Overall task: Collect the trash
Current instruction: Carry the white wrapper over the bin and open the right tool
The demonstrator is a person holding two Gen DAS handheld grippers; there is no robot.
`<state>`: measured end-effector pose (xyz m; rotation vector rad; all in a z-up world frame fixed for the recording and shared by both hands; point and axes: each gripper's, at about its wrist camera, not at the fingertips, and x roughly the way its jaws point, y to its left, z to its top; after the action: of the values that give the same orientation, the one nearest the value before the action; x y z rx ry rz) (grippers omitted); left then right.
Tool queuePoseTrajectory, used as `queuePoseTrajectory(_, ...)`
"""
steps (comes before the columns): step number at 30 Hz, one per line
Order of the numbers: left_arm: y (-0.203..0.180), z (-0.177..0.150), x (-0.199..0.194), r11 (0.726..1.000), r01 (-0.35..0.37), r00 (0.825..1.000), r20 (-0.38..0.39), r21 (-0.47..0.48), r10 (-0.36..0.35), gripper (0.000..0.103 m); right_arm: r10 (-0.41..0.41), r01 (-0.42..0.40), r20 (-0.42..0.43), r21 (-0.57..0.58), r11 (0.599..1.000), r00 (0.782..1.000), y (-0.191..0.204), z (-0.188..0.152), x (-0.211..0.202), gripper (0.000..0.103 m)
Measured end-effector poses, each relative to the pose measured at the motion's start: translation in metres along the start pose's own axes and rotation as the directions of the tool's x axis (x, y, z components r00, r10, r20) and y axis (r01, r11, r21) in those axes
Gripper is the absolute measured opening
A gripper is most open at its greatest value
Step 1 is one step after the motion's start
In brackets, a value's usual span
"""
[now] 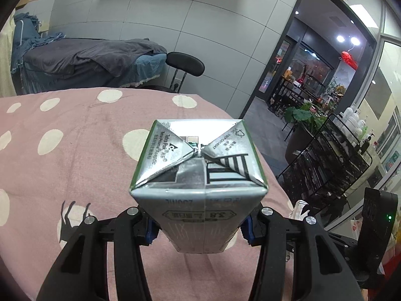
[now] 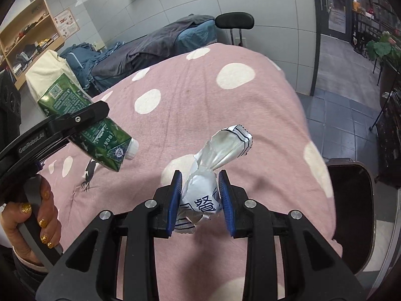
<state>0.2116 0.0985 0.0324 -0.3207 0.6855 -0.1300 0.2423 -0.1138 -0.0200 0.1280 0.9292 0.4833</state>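
Note:
My left gripper (image 1: 199,230) is shut on a green drink carton (image 1: 198,173), whose silver folded base faces the camera, held above a pink dotted bed cover (image 1: 75,138). The right wrist view shows the same carton (image 2: 82,123) with its white cap, clamped in the left gripper's fingers (image 2: 82,119) at the left. My right gripper (image 2: 200,198) is shut on a crumpled white and silver wrapper (image 2: 213,168), held above the cover (image 2: 200,87).
A dark bin (image 2: 351,215) stands at the bed's right edge. Another bed with grey blankets (image 1: 87,60) and a black stool (image 1: 185,62) lie beyond. Black metal shelving with bottles (image 1: 333,150) stands to the right by a doorway.

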Motion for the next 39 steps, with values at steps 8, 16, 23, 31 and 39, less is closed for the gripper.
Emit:
queuePoseTrajectory(8, -0.046, -0.019, -0.005, 0.995, 0.064, 0.998, 0.004, 0.076, -0.065, 0.049, -0.05, 0.046, 0.051, 0.084, 0.995, 0.997, -0.047, -0.017, -0.029, 0.031)
queuePoseTrajectory(16, -0.086, -0.03, 0.002, 0.98, 0.135, 0.991, -0.014, 0.146, -0.134, 0.049, -0.127, 0.11, 0.078, 0.189, 0.976, 0.989, -0.098, -0.033, -0.055, 0.031)
queuePoseTrajectory(23, -0.112, -0.038, 0.01, 0.965, 0.191, 0.981, -0.046, 0.181, -0.186, 0.049, -0.218, 0.19, 0.074, 0.278, 0.942, 0.973, -0.147, -0.05, -0.07, 0.031)
queuePoseTrajectory(31, -0.135, -0.045, 0.017, 0.948, 0.233, 0.972, -0.076, 0.216, -0.221, 0.049, -0.299, 0.275, 0.01, 0.362, 0.891, 0.954, -0.202, -0.071, -0.062, 0.031)
queuePoseTrajectory(39, -0.157, -0.051, 0.024, 0.933, 0.257, 0.966, -0.104, 0.253, -0.238, 0.049, -0.326, 0.35, -0.132, 0.427, 0.834, 0.936, -0.252, -0.1, -0.018, 0.032)
